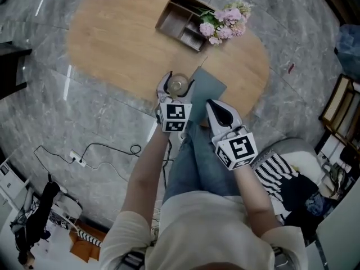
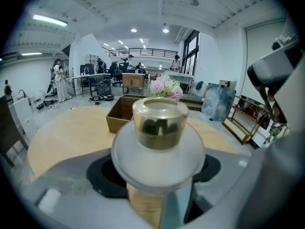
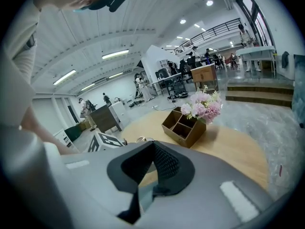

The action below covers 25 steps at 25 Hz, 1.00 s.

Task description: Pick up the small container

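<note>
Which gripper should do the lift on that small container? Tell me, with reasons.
Left. The left gripper has its fingers closed on the small container; the right gripper is shut, empty, off to the side.

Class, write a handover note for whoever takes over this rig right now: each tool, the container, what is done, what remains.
Left tool: shut on the small container, at the near edge of the table, beside the grey mat.
Right tool: shut, empty, held nearer the body.
Done: the grasp.
Left to do: lift it clear; whether it is already off the table cannot be told.
</note>
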### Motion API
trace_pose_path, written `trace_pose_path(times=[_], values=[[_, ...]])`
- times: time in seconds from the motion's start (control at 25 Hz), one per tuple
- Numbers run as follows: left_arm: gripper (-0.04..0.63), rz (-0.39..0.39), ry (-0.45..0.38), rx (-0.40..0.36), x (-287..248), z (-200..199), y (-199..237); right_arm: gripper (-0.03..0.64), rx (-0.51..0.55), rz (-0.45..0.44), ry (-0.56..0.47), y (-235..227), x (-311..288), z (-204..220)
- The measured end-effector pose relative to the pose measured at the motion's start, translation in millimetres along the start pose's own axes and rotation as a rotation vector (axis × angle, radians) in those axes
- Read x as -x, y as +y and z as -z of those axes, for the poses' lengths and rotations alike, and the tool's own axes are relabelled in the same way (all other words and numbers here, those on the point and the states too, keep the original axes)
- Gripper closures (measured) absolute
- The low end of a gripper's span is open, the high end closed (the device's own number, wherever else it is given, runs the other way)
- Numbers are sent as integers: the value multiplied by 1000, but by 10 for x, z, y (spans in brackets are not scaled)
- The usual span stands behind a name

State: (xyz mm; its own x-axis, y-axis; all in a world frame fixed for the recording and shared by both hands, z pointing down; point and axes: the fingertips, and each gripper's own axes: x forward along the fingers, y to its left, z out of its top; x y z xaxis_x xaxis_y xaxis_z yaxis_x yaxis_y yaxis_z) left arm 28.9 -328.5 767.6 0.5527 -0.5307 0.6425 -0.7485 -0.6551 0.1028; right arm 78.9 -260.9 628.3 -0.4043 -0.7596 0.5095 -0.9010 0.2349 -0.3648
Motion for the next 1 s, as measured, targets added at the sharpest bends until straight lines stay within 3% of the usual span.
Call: trace_pose_path(times=[0.56, 1.0], values=[[250, 27, -112, -1, 1215, -167, -439, 618, 95, -7, -142, 727, 745, -53], [250, 32, -146, 22, 2345, -116, -840, 618, 202, -13, -221, 1359, 1592, -192]])
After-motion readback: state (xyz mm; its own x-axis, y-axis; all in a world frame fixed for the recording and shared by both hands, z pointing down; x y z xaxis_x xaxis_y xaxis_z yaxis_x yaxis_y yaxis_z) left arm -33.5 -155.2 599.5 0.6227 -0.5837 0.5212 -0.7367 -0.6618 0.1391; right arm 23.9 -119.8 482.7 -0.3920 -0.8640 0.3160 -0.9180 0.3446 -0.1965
